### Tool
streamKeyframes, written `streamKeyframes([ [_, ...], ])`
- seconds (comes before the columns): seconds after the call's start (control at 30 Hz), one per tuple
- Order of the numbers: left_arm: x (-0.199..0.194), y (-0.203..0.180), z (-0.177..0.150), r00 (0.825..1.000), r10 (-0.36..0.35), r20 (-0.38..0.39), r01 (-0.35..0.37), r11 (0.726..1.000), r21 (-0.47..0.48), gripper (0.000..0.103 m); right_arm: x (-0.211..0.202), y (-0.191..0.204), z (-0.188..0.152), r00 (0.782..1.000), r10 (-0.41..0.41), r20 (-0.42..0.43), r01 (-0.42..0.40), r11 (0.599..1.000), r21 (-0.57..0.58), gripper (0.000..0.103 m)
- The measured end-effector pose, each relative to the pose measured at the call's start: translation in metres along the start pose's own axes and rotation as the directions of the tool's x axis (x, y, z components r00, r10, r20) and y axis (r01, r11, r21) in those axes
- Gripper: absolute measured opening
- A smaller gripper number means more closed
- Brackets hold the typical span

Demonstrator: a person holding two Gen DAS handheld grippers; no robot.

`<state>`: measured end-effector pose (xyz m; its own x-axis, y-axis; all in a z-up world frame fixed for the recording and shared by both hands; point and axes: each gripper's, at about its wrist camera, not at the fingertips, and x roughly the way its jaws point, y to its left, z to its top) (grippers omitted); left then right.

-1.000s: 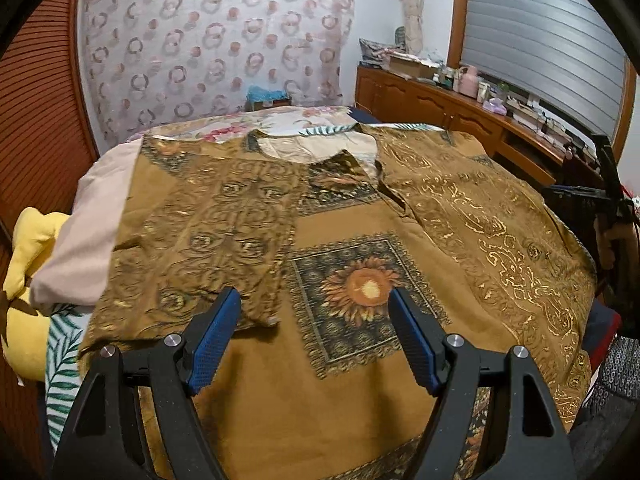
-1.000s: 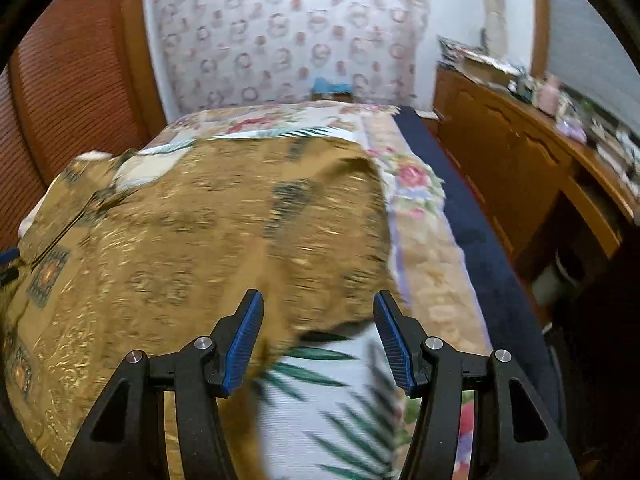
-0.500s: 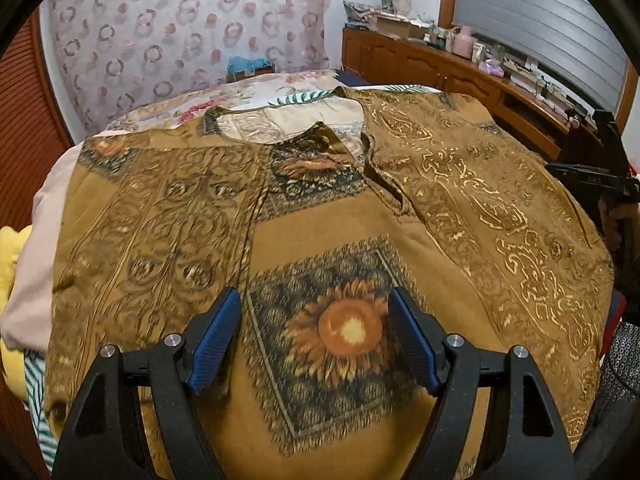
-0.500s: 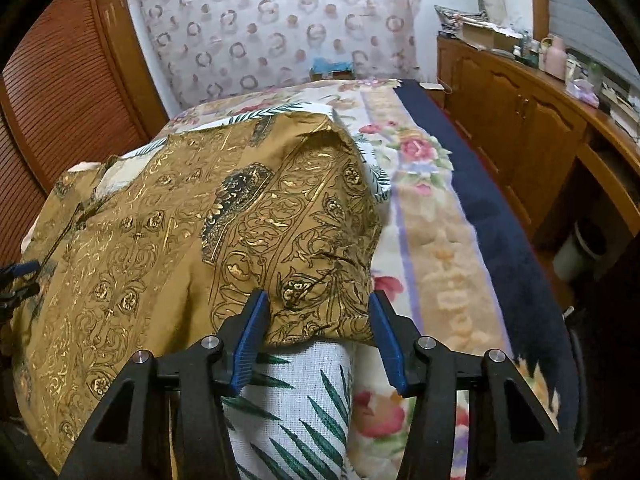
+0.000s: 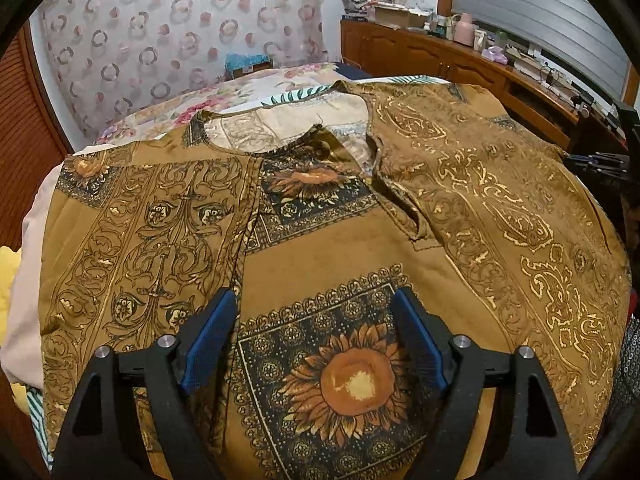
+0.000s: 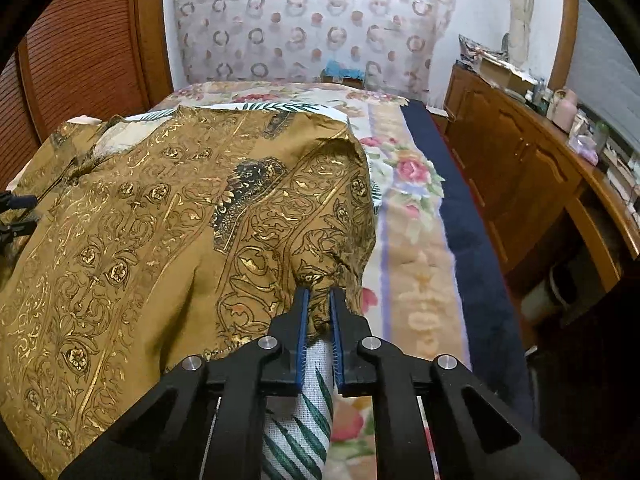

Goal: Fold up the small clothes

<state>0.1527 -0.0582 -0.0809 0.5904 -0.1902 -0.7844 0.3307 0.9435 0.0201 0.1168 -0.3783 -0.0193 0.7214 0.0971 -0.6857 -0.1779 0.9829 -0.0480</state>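
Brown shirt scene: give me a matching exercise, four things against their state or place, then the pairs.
Things:
1. left tongs
2. right tongs
3. sunflower print
4. wooden cabinet

States or places:
A. along the right side of the bed
B. shut on the brown shirt's edge
C. open, hovering above the shirt
D. between the open blue pads

Pairs: 1-C, 2-B, 3-D, 4-A

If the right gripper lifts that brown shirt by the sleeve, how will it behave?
The shirt looks thin and floppy: it bunches where the right gripper pinches it. It would likely drape and drag, not lift flat. Probably light.
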Motion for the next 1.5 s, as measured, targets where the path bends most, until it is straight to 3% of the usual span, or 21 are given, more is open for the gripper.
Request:
streamKeyframes([
  [0.27,0.006,-0.002,0.002,1.000,-0.022,-0.016,0.022,1.000,0.005,0.096,-0.028,0.015,0.014,0.993,-0.025,0.116,0.028,0.999,-0.025,0.006],
  [0.33,0.008,-0.003,0.002,0.999,-0.026,-0.022,0.026,1.000,0.008,0.103,-0.035,0.026,0.015,0.990,-0.008,0.144,0.015,0.999,-0.046,0.006],
  [0.47,0.009,-0.004,0.003,0.999,-0.025,-0.026,0.025,1.000,0.013,0.103,-0.045,0.054,0.018,0.984,0.056,0.167,-0.037,0.993,-0.112,0.006],
  [0.67,0.010,-0.004,0.002,0.999,-0.025,-0.026,0.025,1.000,0.013,0.103,-0.032,0.075,0.000,0.982,0.160,0.098,-0.144,0.978,-0.153,0.006],
  [0.93,0.010,-0.004,0.002,0.999,-0.025,-0.026,0.025,1.000,0.013,0.103,-0.009,0.067,-0.018,0.988,0.156,0.015,-0.152,0.979,-0.138,0.006],
  [1.07,0.009,-0.004,0.002,0.999,-0.025,-0.026,0.026,1.000,0.012,0.103,-0.012,0.061,-0.017,0.987,0.159,0.017,-0.156,0.979,-0.131,0.015],
  [1.17,0.009,-0.003,0.003,0.999,-0.026,-0.026,0.026,1.000,0.012,0.103,-0.027,0.069,-0.015,0.987,0.157,0.031,-0.152,0.979,-0.134,0.033],
  [1.23,0.009,-0.004,0.002,0.999,-0.025,-0.025,0.026,1.000,0.015,0.103,-0.035,0.070,-0.011,0.985,0.157,0.065,-0.148,0.981,-0.127,0.052],
  [1.37,-0.002,-0.004,-0.001,1.000,-0.023,0.019,0.023,1.000,0.013,0.103,-0.049,0.057,-0.009,0.982,0.139,0.125,-0.130,0.988,-0.078,0.055],
  [1.5,-0.018,-0.004,-0.004,0.997,-0.035,0.062,0.036,0.999,-0.009,0.103,-0.044,0.034,-0.007,0.990,0.079,0.119,-0.077,0.997,-0.025,0.055],
])
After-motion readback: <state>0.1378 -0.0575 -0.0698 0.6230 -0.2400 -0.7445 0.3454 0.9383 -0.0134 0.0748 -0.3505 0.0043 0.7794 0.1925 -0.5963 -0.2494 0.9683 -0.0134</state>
